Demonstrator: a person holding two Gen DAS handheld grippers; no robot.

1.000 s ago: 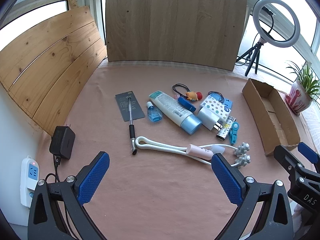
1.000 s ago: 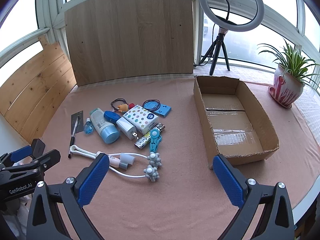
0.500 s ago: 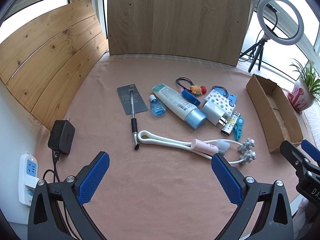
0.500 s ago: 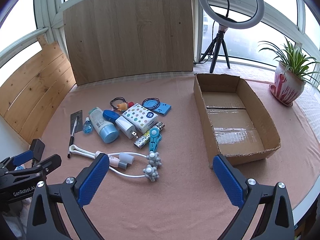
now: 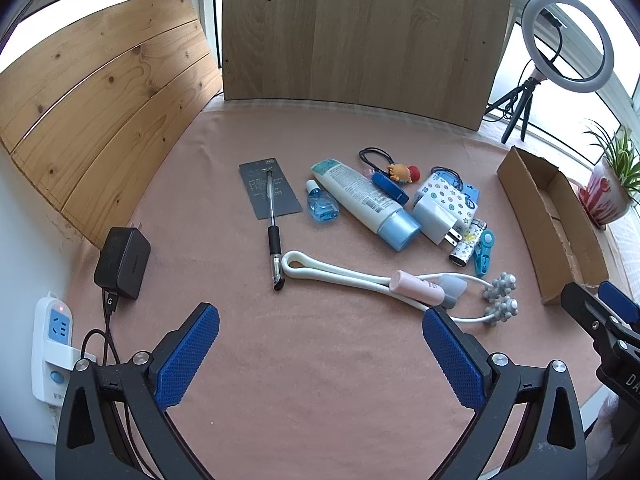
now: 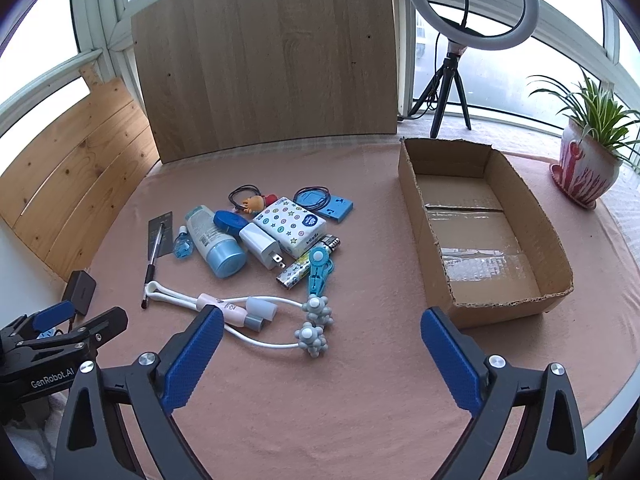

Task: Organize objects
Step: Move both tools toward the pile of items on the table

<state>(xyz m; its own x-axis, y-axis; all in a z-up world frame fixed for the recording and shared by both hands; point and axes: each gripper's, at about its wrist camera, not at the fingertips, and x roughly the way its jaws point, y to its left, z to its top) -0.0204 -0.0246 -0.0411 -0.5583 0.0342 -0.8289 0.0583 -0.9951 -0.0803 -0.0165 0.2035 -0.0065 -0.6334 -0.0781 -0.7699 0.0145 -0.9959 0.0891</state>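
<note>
Meanwhile both grippers, left (image 5: pixel 320 320) and right (image 6: pixel 322 328), stay spread, left nearer the massager (image 5: pixel 340 278).

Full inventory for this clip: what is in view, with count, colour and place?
cardboard box: 1, brown, right, nothing inside
pen: 1, clear and black, across the dark card
dark card: 1, grey, left of pile
dropper bottle: 1, blue, beside the tube
tube: 1, white with blue cap, pile centre
charger plug: 1, white, beside the tissue pack
tissue pack: 1, white, patterned
lighter: 1, patterned
clip: 1, teal, over the lighter
neck massager: 1, white, grey balls, nearest
black adapter: 1, far left
power strip: 1, white
ring light: 1, back
potted plant: 1, right
left gripper: jaws open
right gripper: jaws open
</note>
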